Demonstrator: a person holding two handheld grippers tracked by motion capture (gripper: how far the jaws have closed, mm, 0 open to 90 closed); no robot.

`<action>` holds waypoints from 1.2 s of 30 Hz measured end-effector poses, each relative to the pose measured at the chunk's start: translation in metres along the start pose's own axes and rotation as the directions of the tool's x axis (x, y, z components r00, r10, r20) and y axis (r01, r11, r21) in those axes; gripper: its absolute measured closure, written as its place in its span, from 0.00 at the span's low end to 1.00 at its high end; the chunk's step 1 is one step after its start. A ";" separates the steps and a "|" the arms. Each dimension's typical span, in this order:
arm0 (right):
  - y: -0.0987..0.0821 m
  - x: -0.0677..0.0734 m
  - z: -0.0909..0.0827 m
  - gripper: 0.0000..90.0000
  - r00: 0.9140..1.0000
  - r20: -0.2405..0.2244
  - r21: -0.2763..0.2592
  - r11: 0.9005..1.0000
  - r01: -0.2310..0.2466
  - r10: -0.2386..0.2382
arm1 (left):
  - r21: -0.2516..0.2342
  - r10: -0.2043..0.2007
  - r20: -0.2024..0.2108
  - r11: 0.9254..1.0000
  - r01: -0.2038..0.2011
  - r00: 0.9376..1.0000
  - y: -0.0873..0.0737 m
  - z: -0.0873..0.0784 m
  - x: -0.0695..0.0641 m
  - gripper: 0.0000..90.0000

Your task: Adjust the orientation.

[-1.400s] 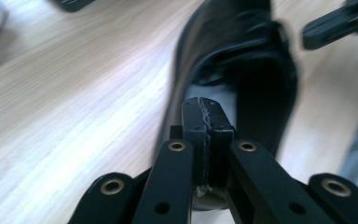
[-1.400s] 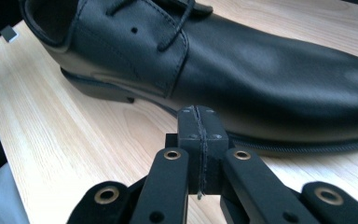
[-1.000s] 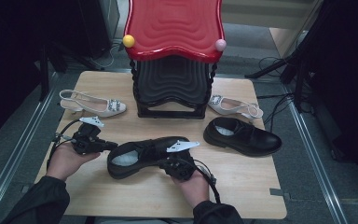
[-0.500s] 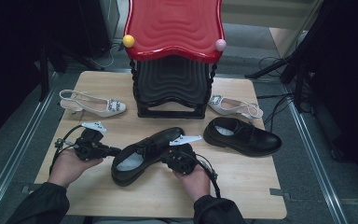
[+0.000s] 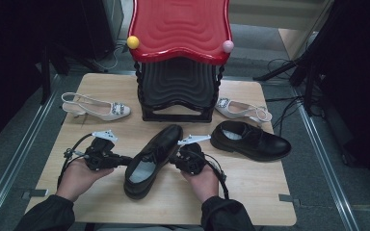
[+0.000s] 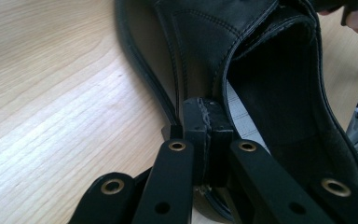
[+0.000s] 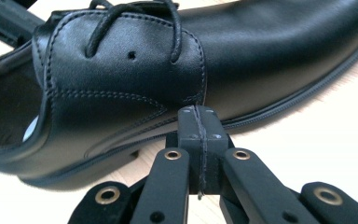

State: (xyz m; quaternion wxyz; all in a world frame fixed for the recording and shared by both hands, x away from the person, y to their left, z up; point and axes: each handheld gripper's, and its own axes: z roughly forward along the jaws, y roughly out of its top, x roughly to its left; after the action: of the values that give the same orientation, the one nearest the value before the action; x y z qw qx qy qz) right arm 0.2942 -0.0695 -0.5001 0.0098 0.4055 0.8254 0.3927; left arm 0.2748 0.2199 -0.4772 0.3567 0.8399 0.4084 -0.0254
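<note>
Black lace-up shoe (image 5: 151,159) lies mid worktop (image 5: 250,192), front half, angled: toe twd the black stand (image 5: 178,91) w/ red top, heel twd the person. Left tool (image 5: 120,160) sits at the shoe's left side; jaws together, and in the left gripper view they're pinched on the shoe's collar edge, one jaw inside the opening, one outside. Right tool (image 5: 176,159) against the shoe's right side; jaws together, tips butted on the leather just under the laces (image 7: 135,28), nothing between them. Second black shoe (image 5: 250,141) lies to the right, well apart. One pale heeled shoe (image 5: 96,107) rear left, another pale heeled shoe (image 5: 243,110) rear right beside the stand.
</note>
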 end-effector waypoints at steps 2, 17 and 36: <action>0.002 -0.002 0.001 1.00 1.000 0.005 0.000 1.000 -0.003 0.003 | -0.001 0.004 0.001 1.000 -0.004 1.000 0.001 0.002 -0.002 1.00; 0.017 -0.013 0.005 1.00 1.000 0.021 0.026 1.000 0.009 -0.010 | -0.012 0.005 0.045 1.000 -0.004 0.999 0.003 0.015 -0.010 1.00; 0.009 -0.033 -0.044 0.69 0.998 0.006 0.039 0.997 0.070 -0.070 | -0.010 0.019 0.056 1.000 -0.018 0.998 0.005 -0.004 -0.009 0.59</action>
State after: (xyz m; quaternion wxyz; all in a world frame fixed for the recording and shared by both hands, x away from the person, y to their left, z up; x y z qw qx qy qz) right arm 0.3076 -0.1168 -0.4732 0.0188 0.3778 0.8465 0.3746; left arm 0.2715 0.2139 -0.4682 0.3721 0.8409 0.3905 -0.0438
